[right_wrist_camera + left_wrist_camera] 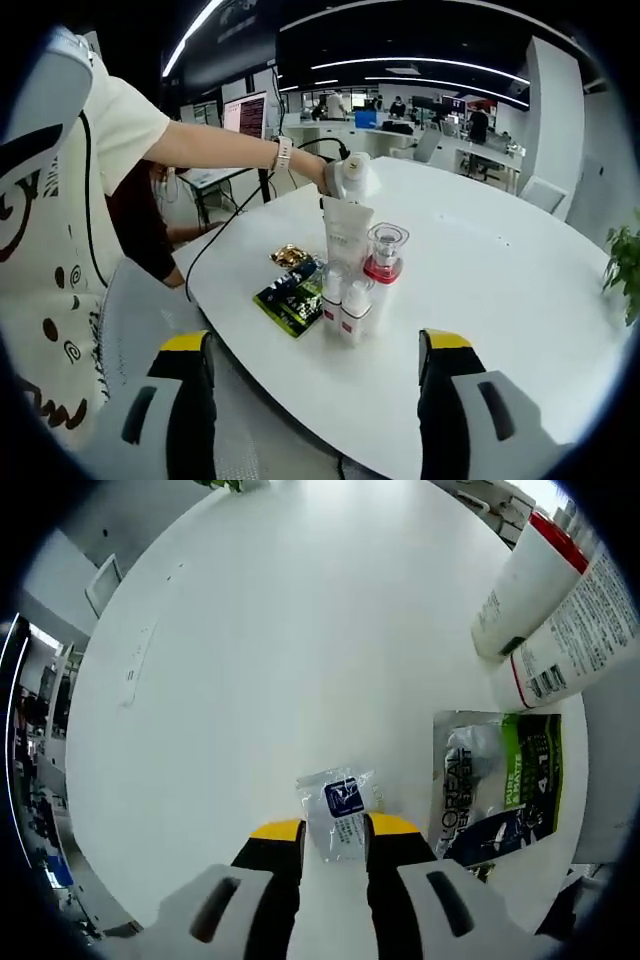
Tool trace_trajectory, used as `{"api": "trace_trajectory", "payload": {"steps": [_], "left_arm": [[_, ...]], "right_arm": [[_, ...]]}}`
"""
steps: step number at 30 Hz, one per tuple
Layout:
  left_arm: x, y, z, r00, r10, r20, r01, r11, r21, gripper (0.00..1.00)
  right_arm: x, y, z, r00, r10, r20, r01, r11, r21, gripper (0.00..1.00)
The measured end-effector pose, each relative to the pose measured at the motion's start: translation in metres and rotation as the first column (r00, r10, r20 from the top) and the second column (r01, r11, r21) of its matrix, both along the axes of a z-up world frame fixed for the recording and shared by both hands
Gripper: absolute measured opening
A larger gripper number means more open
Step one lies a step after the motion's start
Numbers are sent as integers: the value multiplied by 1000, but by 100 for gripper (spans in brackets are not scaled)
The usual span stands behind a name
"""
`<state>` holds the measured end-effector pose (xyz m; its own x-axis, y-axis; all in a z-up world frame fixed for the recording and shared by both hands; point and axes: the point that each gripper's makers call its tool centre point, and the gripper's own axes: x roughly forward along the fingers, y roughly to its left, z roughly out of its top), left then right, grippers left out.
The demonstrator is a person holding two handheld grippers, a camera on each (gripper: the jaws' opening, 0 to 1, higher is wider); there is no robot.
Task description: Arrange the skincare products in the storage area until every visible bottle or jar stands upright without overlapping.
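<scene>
My left gripper (pixel 336 828) is shut on a small clear sachet (pixel 340 805) with a blue label, held above the white round table (pixel 250 660). Right of it lies a silver, green and black L'Oreal packet (pixel 500 785). Two white bottles with red bands (pixel 555 600) show at the upper right. My right gripper (pixel 320 400) is open and wide, near the table's edge, well short of the products. Ahead stand a white tube (pixel 347 238), a clear-capped bottle with a red collar (pixel 384 255) and small white bottles (pixel 342 305). The left gripper (pixel 345 178) hangs over the tube.
A green-black packet (pixel 293 297) and a gold packet (pixel 290 255) lie flat left of the bottles. The person's arm (pixel 220 150) reaches in from the left. A plant (pixel 625 265) stands at the right. Bare table (pixel 500 270) stretches beyond the products.
</scene>
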<state>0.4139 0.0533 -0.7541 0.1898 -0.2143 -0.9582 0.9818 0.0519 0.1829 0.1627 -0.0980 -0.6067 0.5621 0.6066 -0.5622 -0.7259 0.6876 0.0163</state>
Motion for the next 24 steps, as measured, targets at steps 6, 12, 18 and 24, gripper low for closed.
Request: {"api": "trace_trajectory", "payload": {"steps": [6, 12, 18, 24], "left_arm": [[-1, 8, 6, 991, -135, 25, 134, 990, 51, 33], [2, 20, -2, 982, -189, 13, 187, 977, 104, 38], [1, 14, -6, 973, -229, 9, 226, 967, 115, 42], [1, 7, -13, 969, -247, -9, 246, 963, 110, 42]], "right_arm": [[0, 1, -1, 1000, 6, 1, -6, 1000, 0, 84], [0, 2, 1, 1000, 10, 8, -10, 1000, 3, 84], [-1, 1, 1, 1000, 9, 7, -9, 1000, 1, 84], [0, 1, 2, 1000, 6, 8, -6, 1000, 4, 84]]}}
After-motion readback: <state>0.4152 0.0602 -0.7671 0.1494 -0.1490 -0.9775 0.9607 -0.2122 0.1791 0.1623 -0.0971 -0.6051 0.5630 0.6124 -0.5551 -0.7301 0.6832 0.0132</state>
